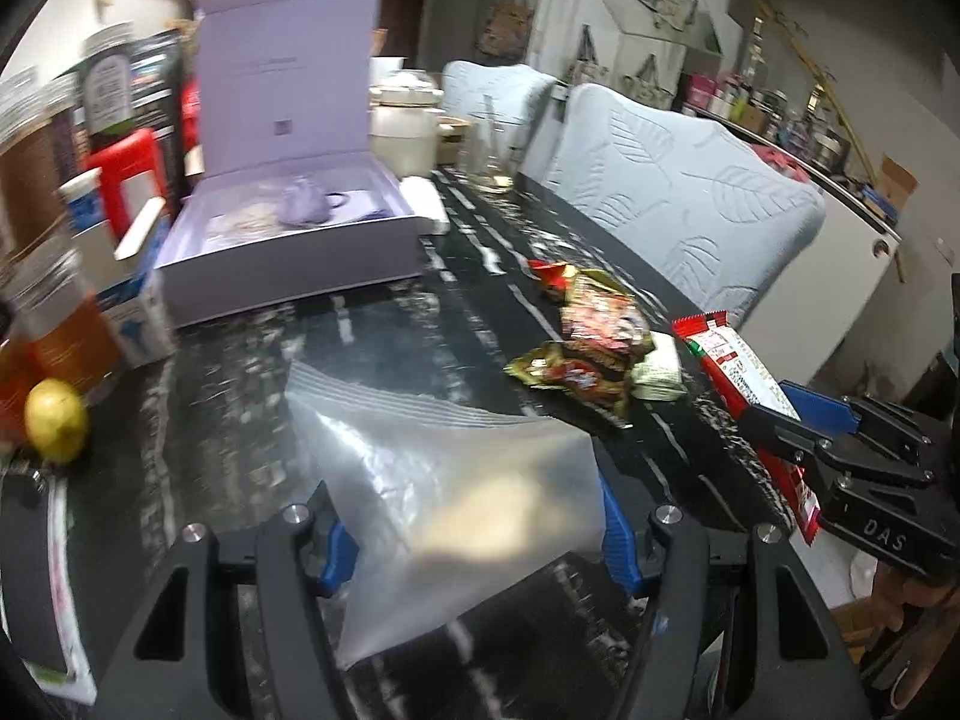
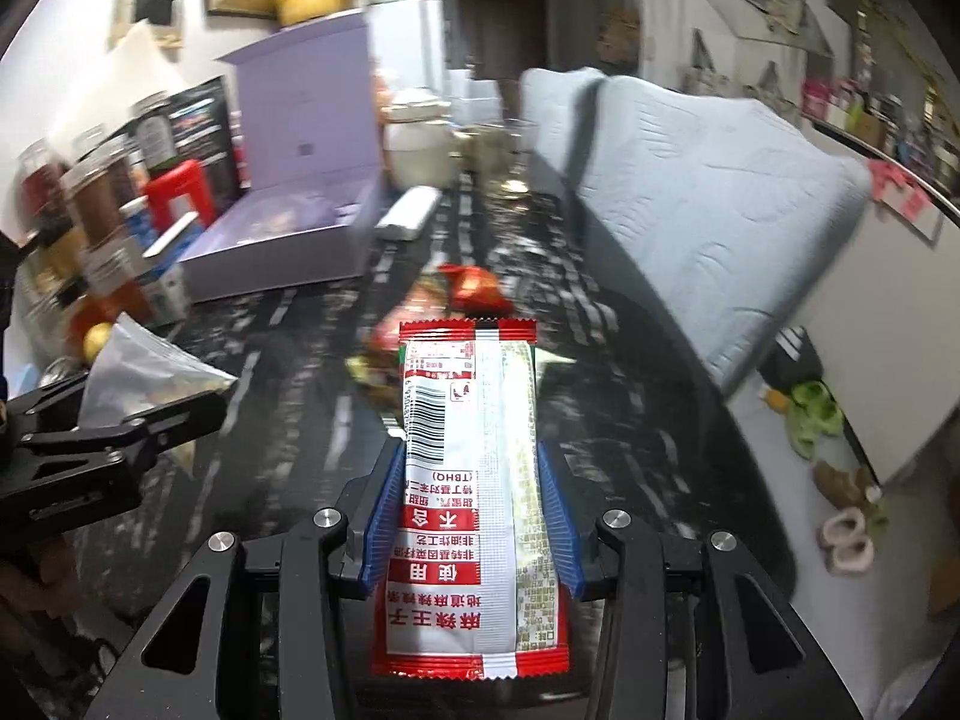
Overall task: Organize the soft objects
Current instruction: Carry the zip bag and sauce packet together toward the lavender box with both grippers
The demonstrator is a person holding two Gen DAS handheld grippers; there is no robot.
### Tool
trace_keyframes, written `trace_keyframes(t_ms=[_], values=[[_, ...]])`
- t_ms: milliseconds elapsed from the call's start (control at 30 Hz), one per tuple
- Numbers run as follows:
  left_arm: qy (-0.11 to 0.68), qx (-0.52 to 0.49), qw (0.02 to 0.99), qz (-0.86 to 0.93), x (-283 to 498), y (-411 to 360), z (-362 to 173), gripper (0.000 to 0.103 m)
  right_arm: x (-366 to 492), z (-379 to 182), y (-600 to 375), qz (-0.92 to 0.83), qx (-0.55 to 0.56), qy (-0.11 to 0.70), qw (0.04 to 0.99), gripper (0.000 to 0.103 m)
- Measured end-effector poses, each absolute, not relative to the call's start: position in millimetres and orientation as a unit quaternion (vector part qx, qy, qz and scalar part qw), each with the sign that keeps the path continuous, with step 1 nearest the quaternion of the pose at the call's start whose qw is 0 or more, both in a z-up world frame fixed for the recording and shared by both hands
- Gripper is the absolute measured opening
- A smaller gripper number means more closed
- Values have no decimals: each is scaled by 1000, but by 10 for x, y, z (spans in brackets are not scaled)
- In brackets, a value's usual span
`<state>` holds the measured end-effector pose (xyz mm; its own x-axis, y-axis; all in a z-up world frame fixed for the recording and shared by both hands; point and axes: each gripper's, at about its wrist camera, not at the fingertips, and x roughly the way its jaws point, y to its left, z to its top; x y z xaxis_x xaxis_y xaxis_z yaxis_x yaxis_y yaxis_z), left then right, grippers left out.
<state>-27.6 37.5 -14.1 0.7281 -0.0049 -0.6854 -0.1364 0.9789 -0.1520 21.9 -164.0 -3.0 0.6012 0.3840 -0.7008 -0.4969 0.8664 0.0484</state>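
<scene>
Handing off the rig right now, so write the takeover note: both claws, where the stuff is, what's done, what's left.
Left claw: shut on the clear zip bag, held above the table.
Right claw: shut on a red-and-white snack packet, also lifted.
On the table: a pile of loose snack packets beyond the bag.
Done: bag and one packet picked up.
Left: the packet is not in the bag yet; likely slip it in, then bag the pile. Whether the bag's mouth is open cannot be told.

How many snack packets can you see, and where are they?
4, maybe more hidden. One red-and-white packet is pinched in the right gripper. Three lie on the black table: a small red one, a pink one and a gold one.
</scene>
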Motion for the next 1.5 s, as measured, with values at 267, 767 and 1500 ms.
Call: trace_keyframes(t_ms=[267,767,1500], values=[[363,-121,920,90,-577,657,-166,64,48,-6,-1253,322,-91,363,870,43],[355,-151,906,174,-937,1192,-153,64,-246,-159,-393,470,-120,363,796,43],[271,-93,946,153,-313,1619,674,64,218,601,190,501,-109,270,815,43]])
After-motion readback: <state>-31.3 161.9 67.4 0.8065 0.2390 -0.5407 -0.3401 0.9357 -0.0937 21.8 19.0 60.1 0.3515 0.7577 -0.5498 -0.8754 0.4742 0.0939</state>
